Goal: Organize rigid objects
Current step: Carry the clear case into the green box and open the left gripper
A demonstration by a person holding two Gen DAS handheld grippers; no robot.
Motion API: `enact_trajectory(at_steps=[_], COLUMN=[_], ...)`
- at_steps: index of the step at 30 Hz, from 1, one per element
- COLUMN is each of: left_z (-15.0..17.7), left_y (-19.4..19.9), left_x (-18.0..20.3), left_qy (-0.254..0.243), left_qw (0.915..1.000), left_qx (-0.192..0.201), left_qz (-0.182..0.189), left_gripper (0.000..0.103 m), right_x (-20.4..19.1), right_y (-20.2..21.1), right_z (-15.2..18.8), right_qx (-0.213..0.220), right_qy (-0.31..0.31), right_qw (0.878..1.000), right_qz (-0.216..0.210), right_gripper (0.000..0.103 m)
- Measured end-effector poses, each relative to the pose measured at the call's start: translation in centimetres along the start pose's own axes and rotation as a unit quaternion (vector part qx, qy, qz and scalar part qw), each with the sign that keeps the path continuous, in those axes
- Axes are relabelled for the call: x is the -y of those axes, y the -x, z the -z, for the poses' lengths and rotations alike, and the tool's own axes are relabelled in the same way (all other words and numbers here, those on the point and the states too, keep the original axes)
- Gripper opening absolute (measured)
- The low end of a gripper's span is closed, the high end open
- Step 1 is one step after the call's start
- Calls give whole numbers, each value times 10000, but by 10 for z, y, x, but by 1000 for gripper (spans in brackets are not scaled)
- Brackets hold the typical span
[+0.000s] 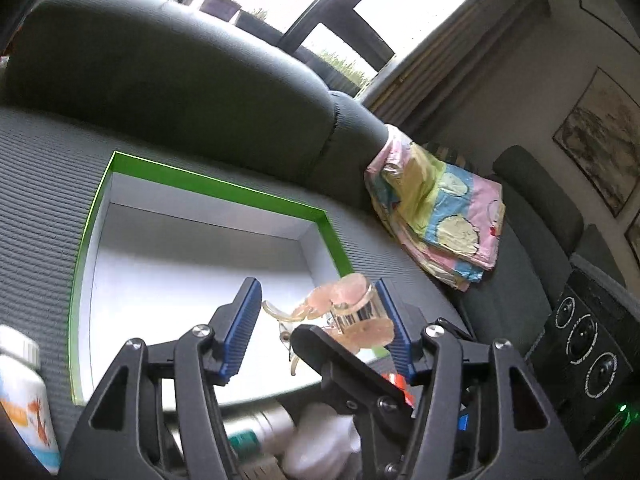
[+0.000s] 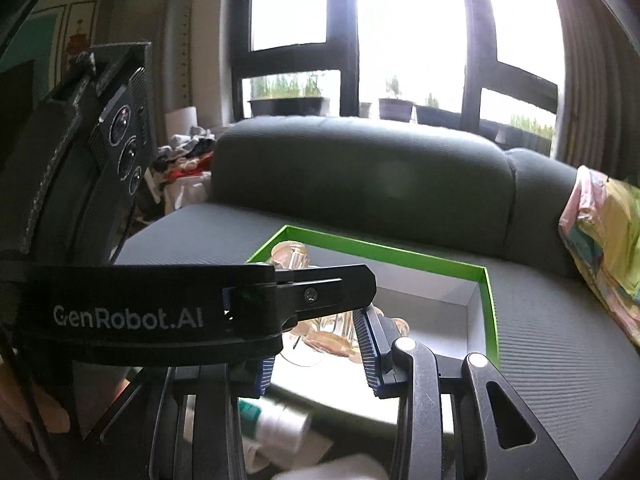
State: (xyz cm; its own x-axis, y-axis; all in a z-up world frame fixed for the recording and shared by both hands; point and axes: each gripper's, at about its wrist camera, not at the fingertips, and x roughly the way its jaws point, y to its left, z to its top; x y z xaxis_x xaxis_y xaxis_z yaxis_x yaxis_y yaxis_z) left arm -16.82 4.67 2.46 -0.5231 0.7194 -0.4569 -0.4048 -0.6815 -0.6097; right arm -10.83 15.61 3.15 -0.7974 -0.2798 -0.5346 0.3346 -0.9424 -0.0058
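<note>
**A:** How do the fingers stand?

**B:** On the left gripper (image 1: 318, 308) the fingers (image 1: 244, 320) are spread. The blue pad at 3 o'clock lies against a clear pink piece (image 1: 352, 304). The pad at 9 o'clock stands apart from it. On the right gripper (image 2: 316, 340) the fingers (image 2: 370, 348) are drawn close and pinch the same piece. One of its pads is hidden behind the left gripper, which crosses that view from 9 o'clock.

**A:** And around them, biggest first?

**B:** A dark grey sofa (image 1: 168, 92) fills most of both views, with its back cushion at 12 o'clock. A green-rimmed box (image 1: 208, 184) with a white inside sits open on the ribbed seat. In the left wrist view it runs from the centre out towards 9 o'clock.

**A:** Anything else on the seat?

**B:** A folded patterned cloth (image 1: 440, 208) in pink, yellow and blue lies at 2 o'clock, against the sofa back. At 4 o'clock is a black device with three round lenses (image 1: 592, 344). Nearer the edges are a white bottle (image 1: 20, 392) at 8 o'clock and a silver tube with a teal band (image 1: 256, 432) at 6 o'clock, low behind the fingers. Both are blurred.

**A:** So where exactly is the piece?

**B:** It is between both pairs of fingers, seen against the box's white inside near the box's 3 o'clock wall. I cannot tell whether it touches the box floor.
</note>
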Motion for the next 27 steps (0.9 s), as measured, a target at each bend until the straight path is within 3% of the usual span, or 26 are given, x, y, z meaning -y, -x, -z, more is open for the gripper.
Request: enact_trajectory(at_steps=[7, 10, 14, 21, 25, 27], left_z=[-9, -7, -6, 2, 12, 19], left_y=[-20, -22, -8, 15, 31, 41], left_x=[-25, -34, -35, -1, 22, 31], left_qy=[206, 387, 463, -204, -655, -826], left_qw=[9990, 9973, 9956, 9861, 9766, 9729], left_qx=[-191, -287, -156, 35, 183, 235], left_qz=[-338, -549, -800, -1649, -2038, -2147], left_gripper=[60, 85, 102, 102, 102, 102], right_x=[7, 9, 20, 41, 47, 47], right_y=[-32, -31, -15, 29, 57, 71], right_z=[3, 1, 4, 19, 28, 33], right_qx=[-331, -353, -329, -315, -170, -103], right_qy=[-214, -209, -377, -815, -973, -1026], right_qw=[9992, 9990, 9984, 9953, 9940, 9936], right_qz=[33, 172, 264, 425, 462, 467], right_gripper=[38, 38, 38, 41, 54, 54])
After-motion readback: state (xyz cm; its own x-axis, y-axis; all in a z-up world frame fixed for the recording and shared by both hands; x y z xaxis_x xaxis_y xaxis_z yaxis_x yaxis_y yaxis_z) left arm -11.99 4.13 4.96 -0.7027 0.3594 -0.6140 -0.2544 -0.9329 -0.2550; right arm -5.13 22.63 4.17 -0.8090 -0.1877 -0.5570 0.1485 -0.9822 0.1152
